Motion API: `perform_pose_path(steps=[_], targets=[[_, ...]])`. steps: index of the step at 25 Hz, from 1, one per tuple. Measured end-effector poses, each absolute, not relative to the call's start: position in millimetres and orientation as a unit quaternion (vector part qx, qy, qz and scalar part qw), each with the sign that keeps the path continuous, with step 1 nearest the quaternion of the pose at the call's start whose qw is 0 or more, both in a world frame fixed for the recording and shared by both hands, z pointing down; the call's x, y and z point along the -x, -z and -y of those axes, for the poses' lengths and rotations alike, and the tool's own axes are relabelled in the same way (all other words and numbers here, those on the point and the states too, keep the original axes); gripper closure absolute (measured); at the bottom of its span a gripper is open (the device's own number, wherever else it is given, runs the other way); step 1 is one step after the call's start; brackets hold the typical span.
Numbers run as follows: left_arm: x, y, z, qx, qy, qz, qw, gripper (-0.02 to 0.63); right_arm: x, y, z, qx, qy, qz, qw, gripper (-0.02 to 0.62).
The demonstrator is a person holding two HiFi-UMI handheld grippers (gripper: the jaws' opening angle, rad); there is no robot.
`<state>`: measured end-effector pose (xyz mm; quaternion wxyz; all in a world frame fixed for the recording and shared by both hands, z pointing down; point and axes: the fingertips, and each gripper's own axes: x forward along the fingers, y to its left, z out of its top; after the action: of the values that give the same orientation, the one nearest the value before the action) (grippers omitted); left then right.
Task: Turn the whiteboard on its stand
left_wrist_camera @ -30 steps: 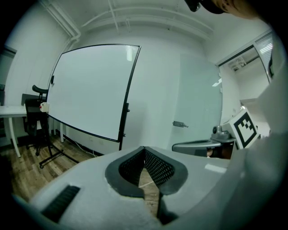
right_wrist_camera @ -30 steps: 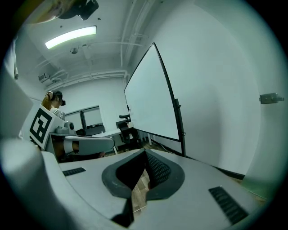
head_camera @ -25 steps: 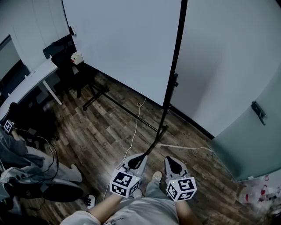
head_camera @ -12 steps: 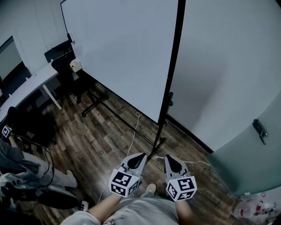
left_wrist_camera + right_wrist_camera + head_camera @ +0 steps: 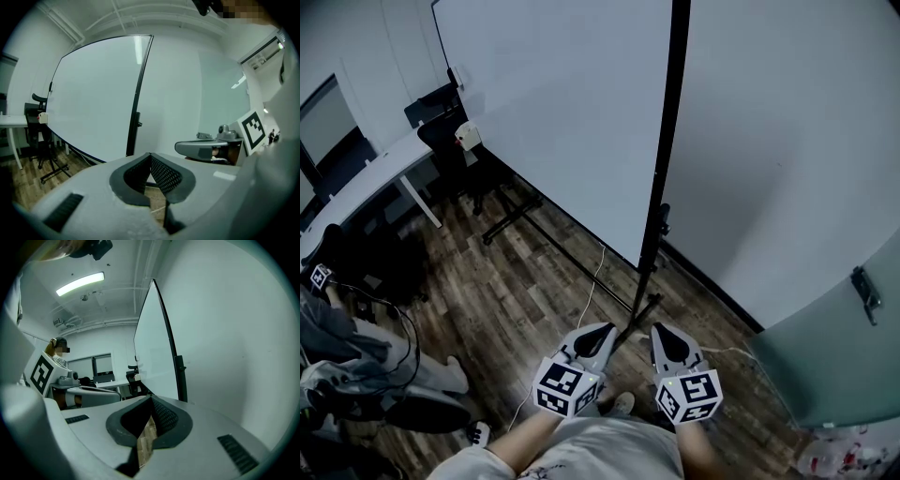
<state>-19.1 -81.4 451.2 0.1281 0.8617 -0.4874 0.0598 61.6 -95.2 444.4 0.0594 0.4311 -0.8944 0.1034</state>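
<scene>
The whiteboard (image 5: 562, 103) is big, flat and smooth, with a thin black rim. It is held up by a long, thin black pole (image 5: 668, 159). Low black bars (image 5: 572, 242) at the bottom sit on the floor (image 5: 506, 300), which is made of dark brown wood planks. The whiteboard stands up in front of the person, close to a plain white wall (image 5: 769, 141) and well apart from both grippers. A thin white cord (image 5: 589, 292) lies curled on the planks near the bars. A white desk (image 5: 366, 183) and a black chair (image 5: 441, 117) are off to the left. The left gripper (image 5: 602, 333) and the right gripper (image 5: 661, 334) are gray and smooth, each with a cube of black and white squares on it. The person holds them low and side by side, close to the body, with the tips pointing at the bottom of the pole. The left gripper's two fingers, lined with bumpy black pads, are pressed together at the tips with nothing between them. The right gripper's fingers are pressed together the same way, and they hold nothing either.
</scene>
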Motion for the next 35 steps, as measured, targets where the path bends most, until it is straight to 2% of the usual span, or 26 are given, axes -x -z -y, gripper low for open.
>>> perform_pose_path(steps=[35], targets=[[43.3,-454.8,197.8,-0.879,-0.058,0.457,0.122,0.595,-53.0,-440.8,230.2,-0.482,-0.075,0.87,0.062,0.582]])
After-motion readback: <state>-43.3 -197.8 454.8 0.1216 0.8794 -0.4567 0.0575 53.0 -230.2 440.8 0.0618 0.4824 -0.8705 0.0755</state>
